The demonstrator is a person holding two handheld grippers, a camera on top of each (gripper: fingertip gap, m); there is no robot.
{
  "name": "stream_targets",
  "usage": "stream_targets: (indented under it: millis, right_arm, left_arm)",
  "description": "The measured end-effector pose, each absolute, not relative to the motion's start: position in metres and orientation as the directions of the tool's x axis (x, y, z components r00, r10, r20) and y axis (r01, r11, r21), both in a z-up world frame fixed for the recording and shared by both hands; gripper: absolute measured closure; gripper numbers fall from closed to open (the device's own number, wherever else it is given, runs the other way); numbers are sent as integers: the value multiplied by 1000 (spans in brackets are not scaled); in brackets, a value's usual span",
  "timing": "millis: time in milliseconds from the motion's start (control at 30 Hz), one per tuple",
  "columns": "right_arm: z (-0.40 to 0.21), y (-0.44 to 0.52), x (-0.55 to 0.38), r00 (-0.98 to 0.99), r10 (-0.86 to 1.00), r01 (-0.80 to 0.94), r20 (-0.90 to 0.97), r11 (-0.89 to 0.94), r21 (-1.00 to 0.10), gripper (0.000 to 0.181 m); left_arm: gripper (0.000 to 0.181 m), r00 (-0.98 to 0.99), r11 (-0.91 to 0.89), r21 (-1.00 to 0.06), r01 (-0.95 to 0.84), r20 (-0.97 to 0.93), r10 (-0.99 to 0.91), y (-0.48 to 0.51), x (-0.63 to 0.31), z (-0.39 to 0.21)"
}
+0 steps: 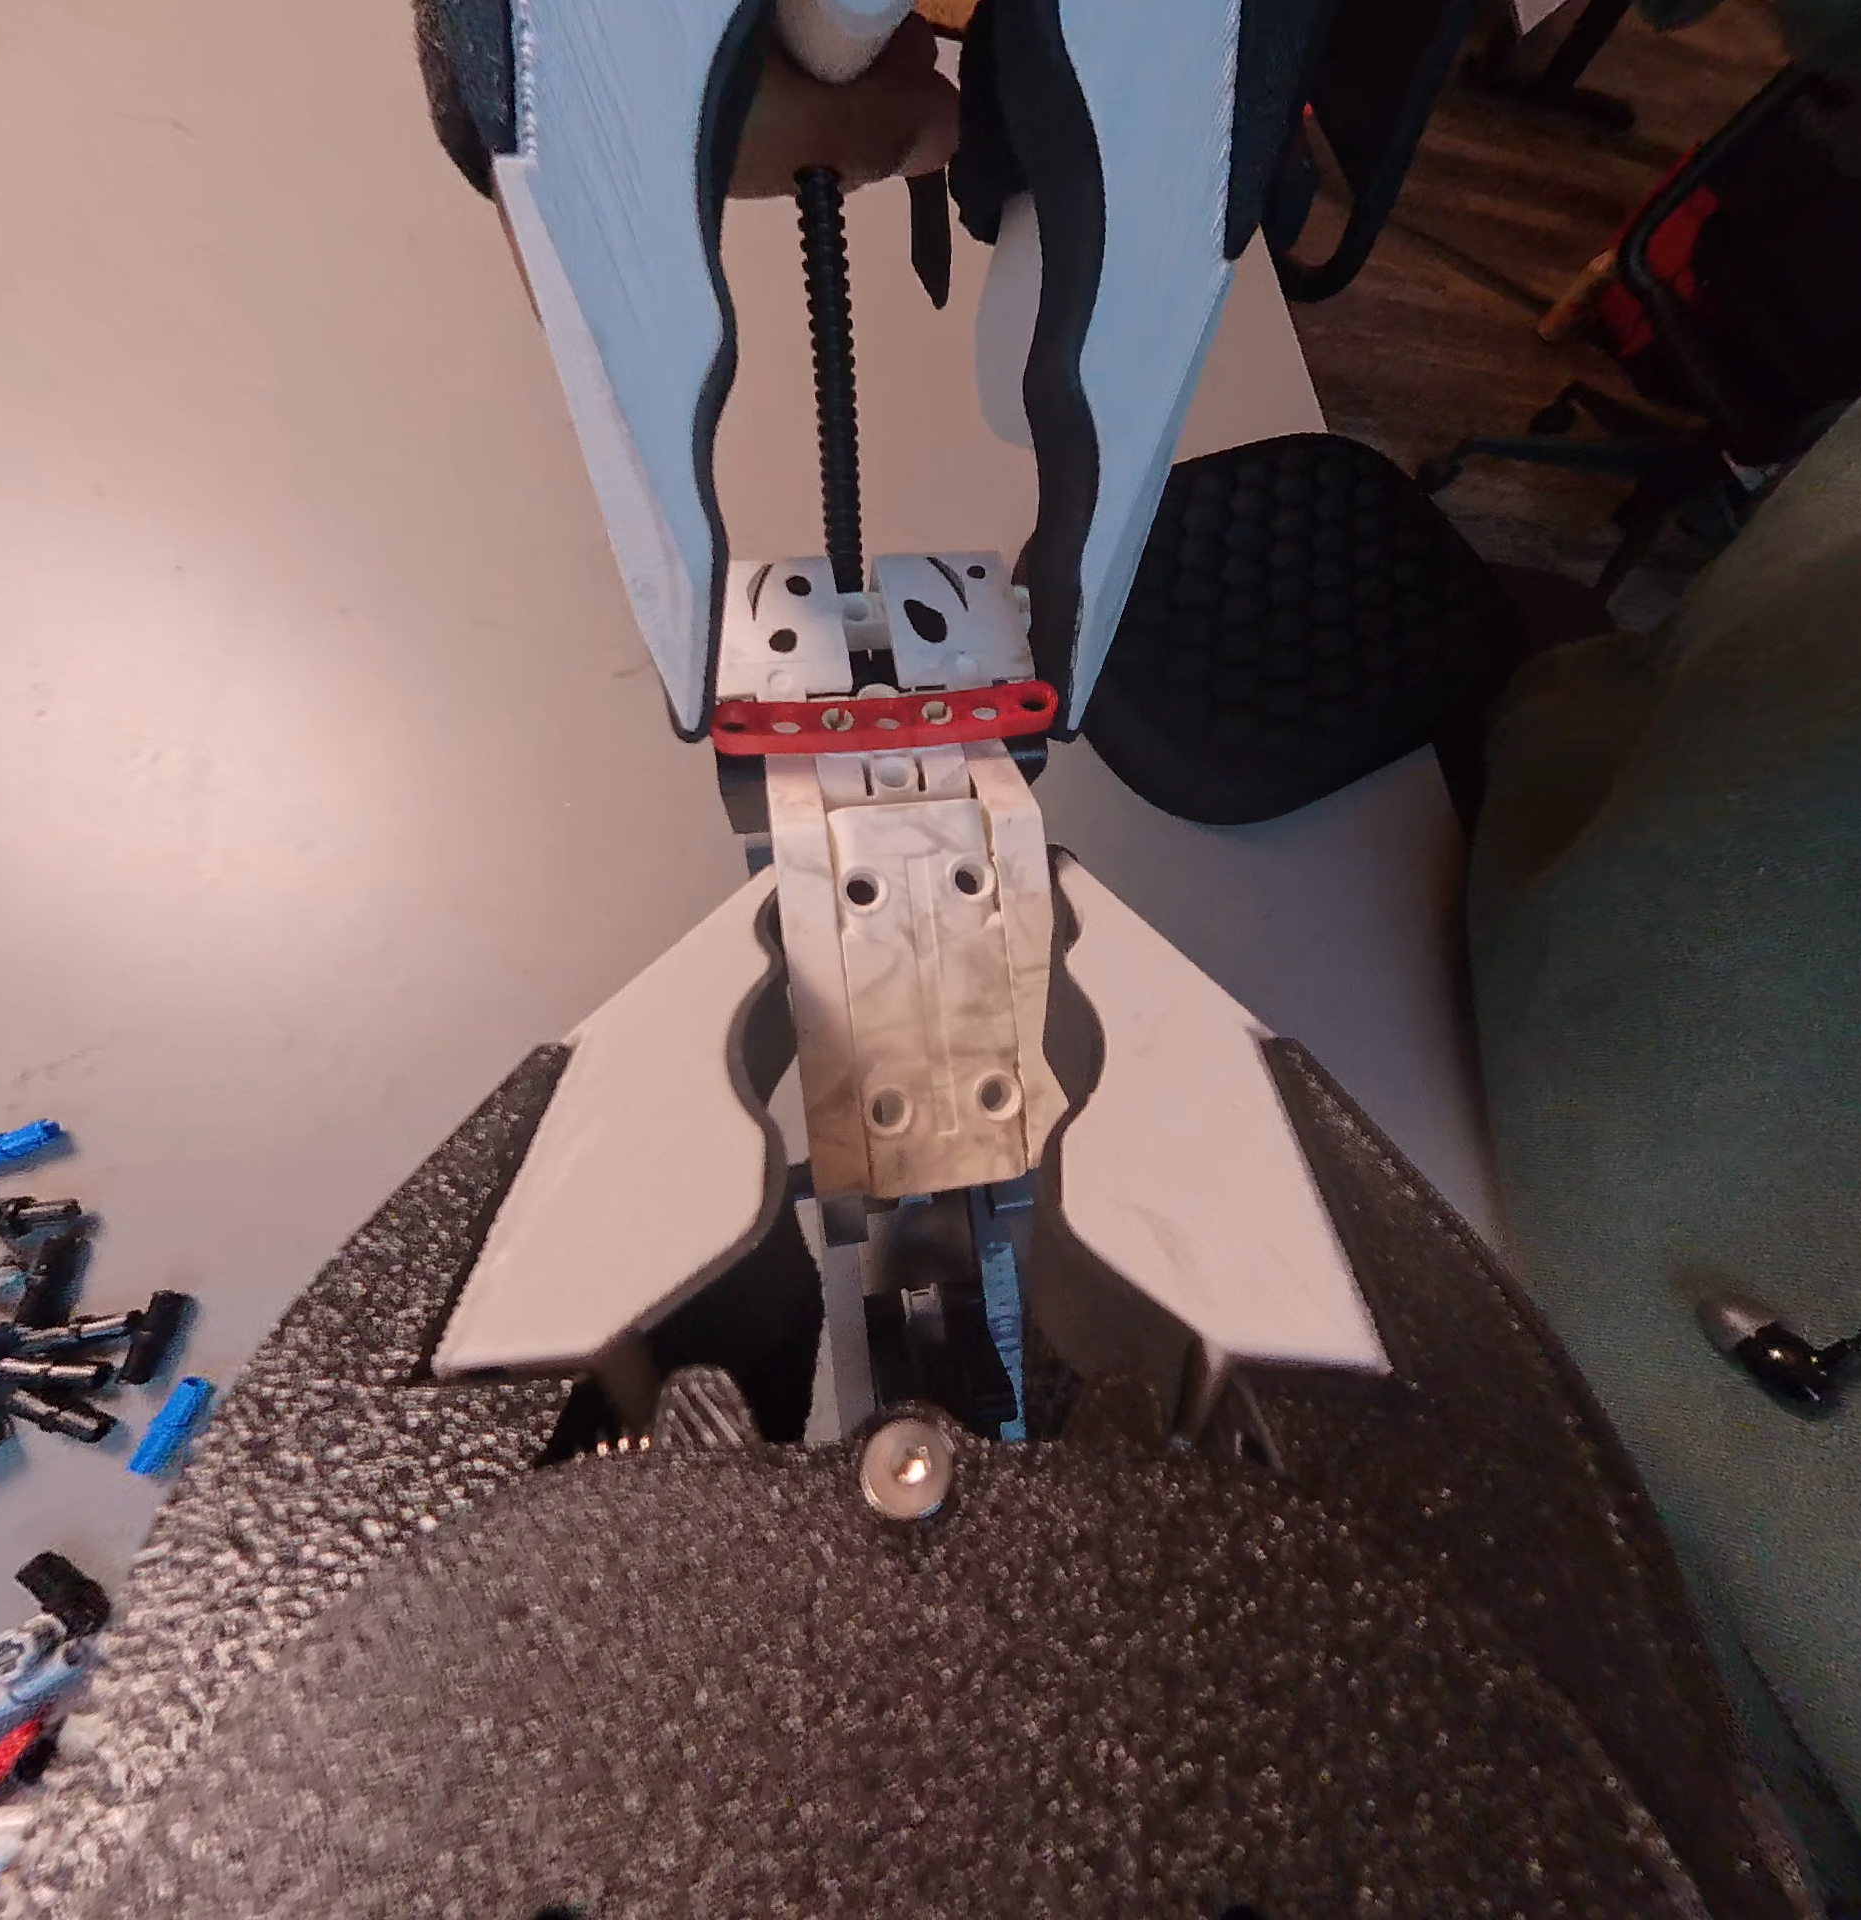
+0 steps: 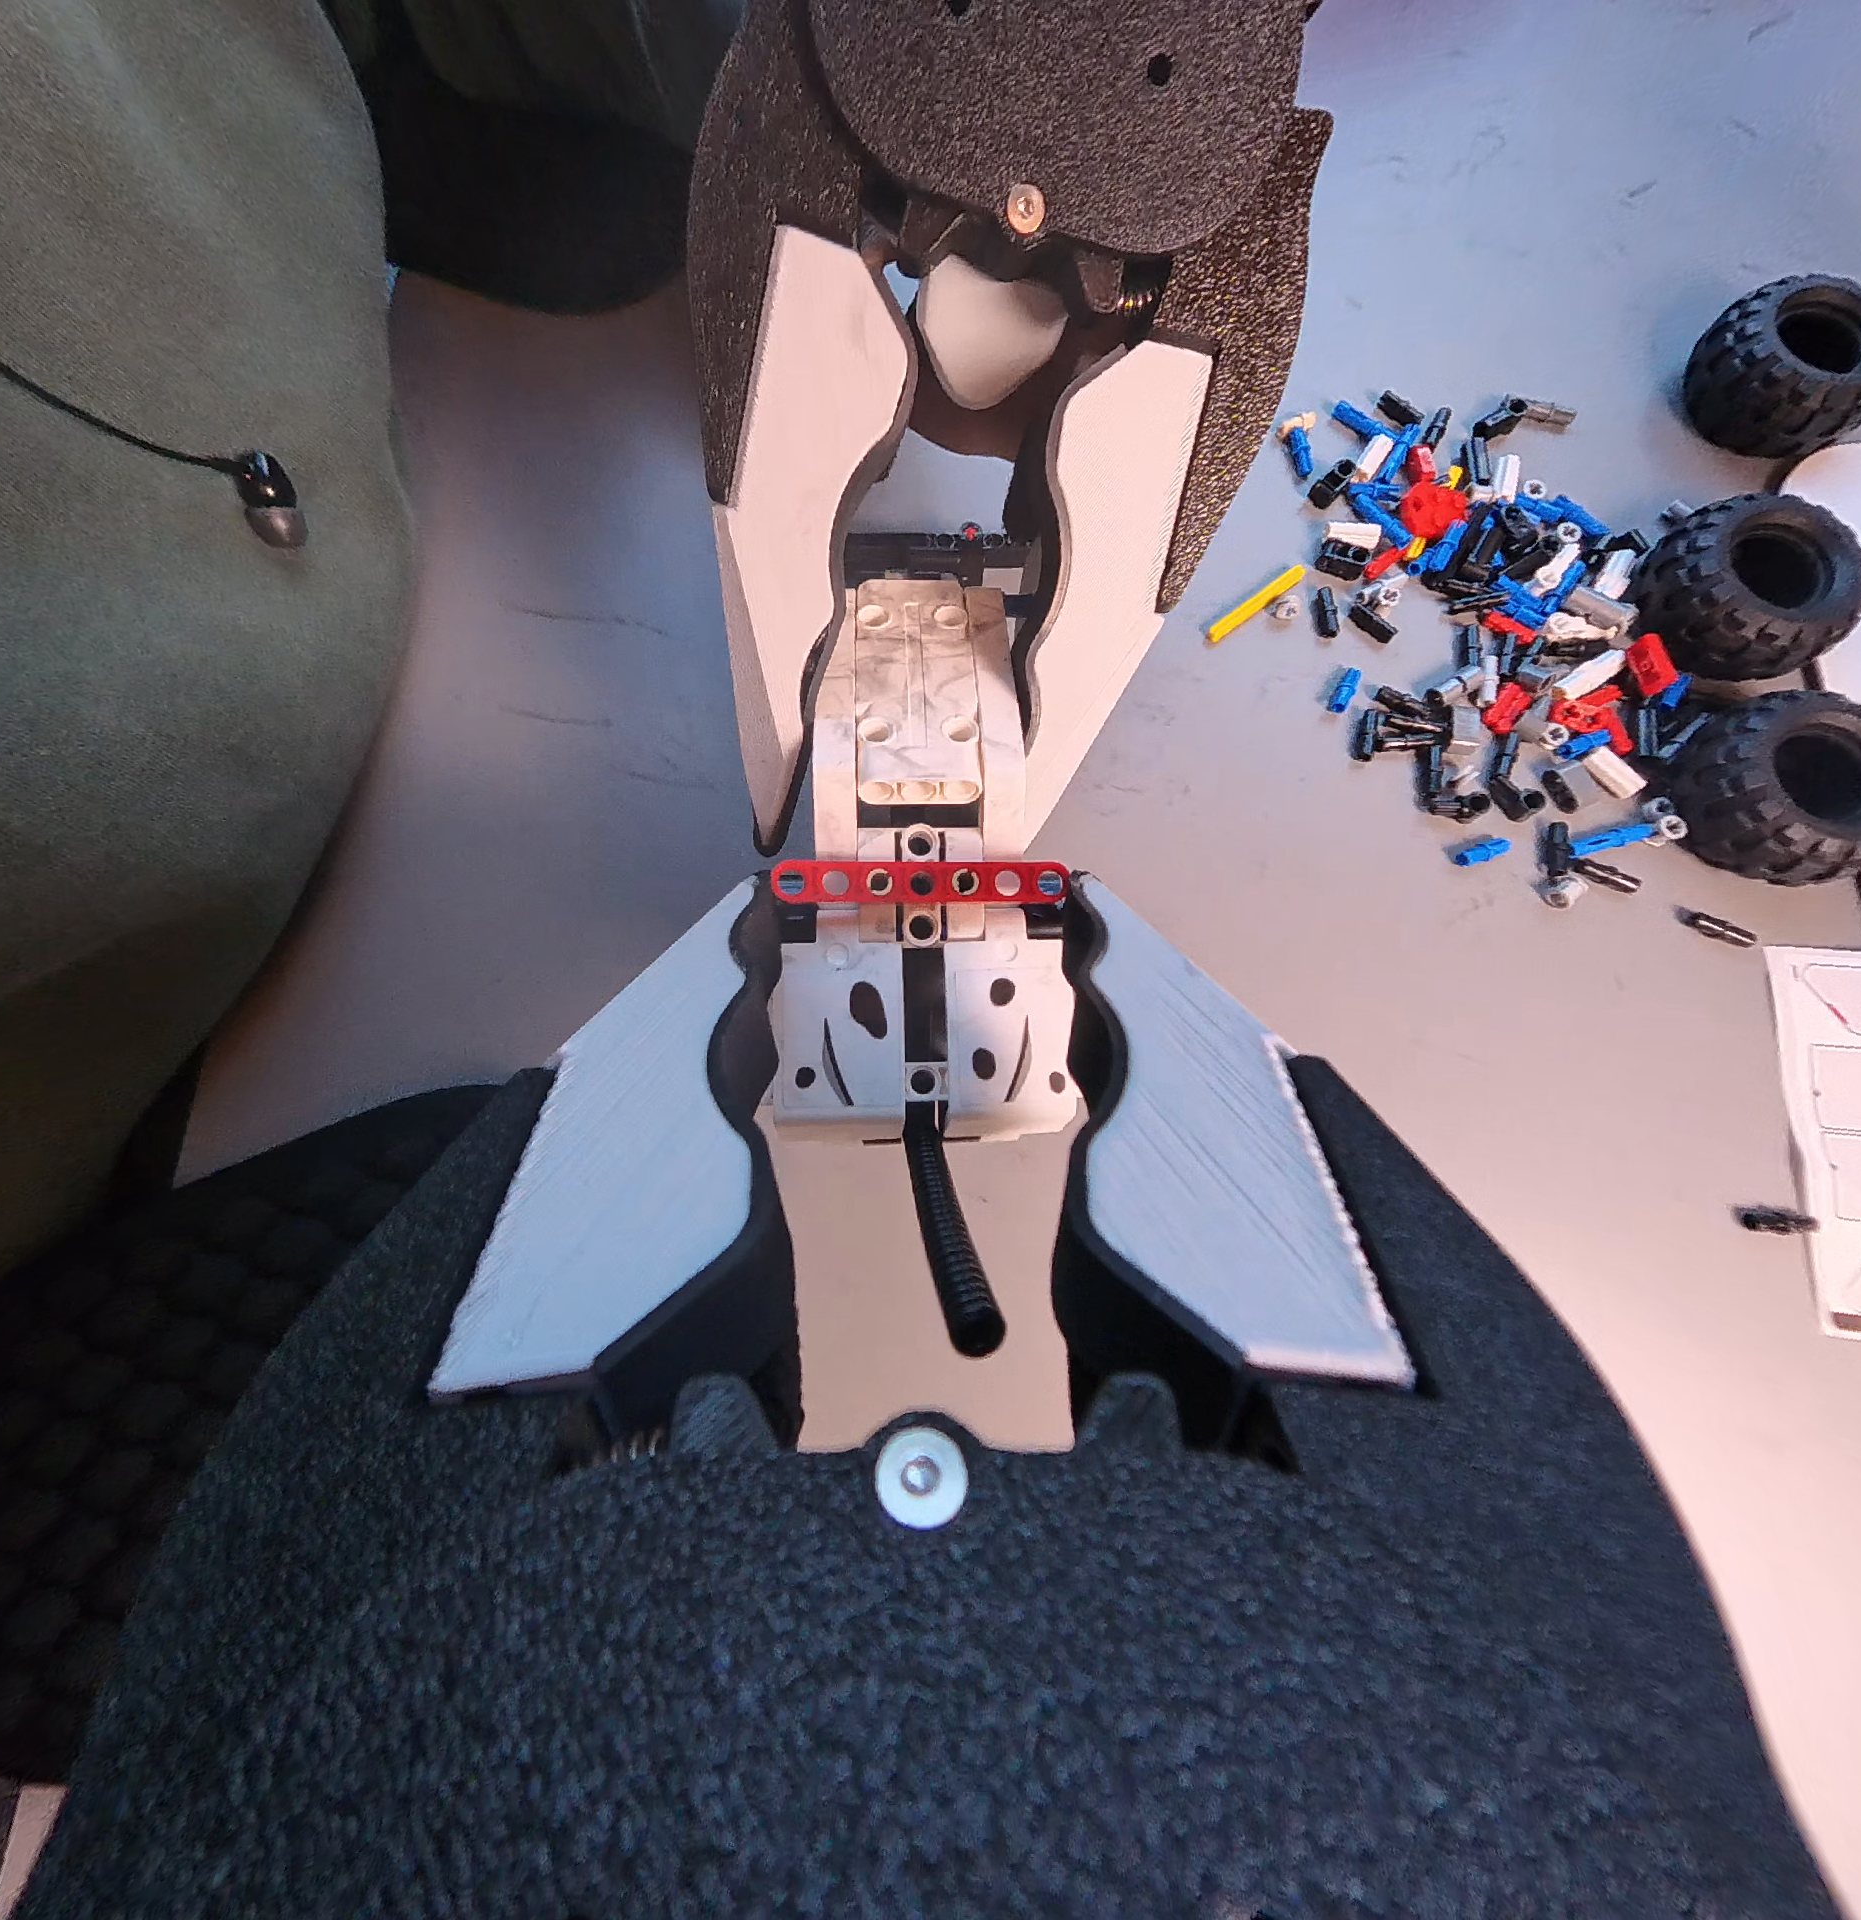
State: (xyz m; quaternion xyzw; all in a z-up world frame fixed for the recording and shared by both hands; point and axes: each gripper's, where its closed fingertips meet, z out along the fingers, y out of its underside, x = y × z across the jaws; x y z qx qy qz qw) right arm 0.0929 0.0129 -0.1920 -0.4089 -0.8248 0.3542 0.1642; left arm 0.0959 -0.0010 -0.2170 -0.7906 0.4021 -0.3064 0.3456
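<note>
Two hand-held grippers face each other over the pale tabletop, sharing one white brick-built model. Left hand-held gripper is clamped narrowly on its marbled end; right hand-held gripper squeezes the spotted end by the red beam. Fingers hide the model's underside. Three black tires flank a loose parts pile.

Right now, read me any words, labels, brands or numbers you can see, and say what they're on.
No readable text in either view.
White paper sheet, far right in the right wrist view: faint outlines and red marks only, too blurred to read.
Toy model: black spots, no lettering.
Black tyres: no markings visible.
</note>
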Motion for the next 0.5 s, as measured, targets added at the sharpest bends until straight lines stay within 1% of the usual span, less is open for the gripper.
stream_targets:
  millis: [100, 133, 167, 200, 233, 267, 300, 333, 367, 400, 433, 500]
  right_arm:
    - [-192, 11, 95, -598, 801, 545, -40, 370, -752, 129]
    - [-192, 8, 98, -613, 789, 537, -49, 370, -758, 143]
    - [-164, 16, 87, -549, 835, 449, -37, 257, -856, 179]
    - [-134, 26, 88, -529, 845, 398, -78, 166, -902, 181]
    - [-133, 32, 93, -522, 852, 417, -40, 215, -883, 181]
    - [-159, 26, 100, -548, 836, 485, 19, 336, -807, 179]
    - [-182, 15, 105, -578, 816, 532, 15, 390, -752, 176]
    - [-190, 9, 106, -591, 806, 543, 6, 404, -736, 164]
    - [-186, 9, 104, -589, 808, 531, -4, 383, -756, 163]
    - [-176, 11, 100, -573, 820, 508, -11, 345, -789, 172]
    - [-172, 15, 98, -562, 827, 497, 0, 337, -800, 178]
    - [-172, 16, 97, -567, 823, 491, 25, 362, -793, 177]
  left_arm:
    - [135, 484, -449, -787, -423, 223, -846, -3, 97, -217]
    - [135, 488, -460, -777, -430, 228, -842, -4, 96, -220]
    - [132, 518, -491, -733, -471, 220, -826, -3, 88, -232]
    - [134, 501, -458, -761, -459, 204, -841, -4, 87, -229]
    - [136, 510, -462, -765, -449, 205, -835, -4, 88, -227]
    - [136, 507, -424, -763, -487, 148, -849, -5, 91, -226]
    - [136, 496, -405, -751, -521, 120, -860, -7, 95, -225]
    - [136, 483, -400, -742, -538, 117, -868, -8, 100, -224]
    - [136, 476, -399, -736, -547, 119, -871, -8, 103, -226]
    - [135, 472, -403, -739, -540, 130, -872, -8, 105, -226]
    - [135, 476, -411, -742, -529, 141, -868, -7, 104, -226]
    - [135, 481, -424, -751, -507, 161, -862, -9, 104, -226]
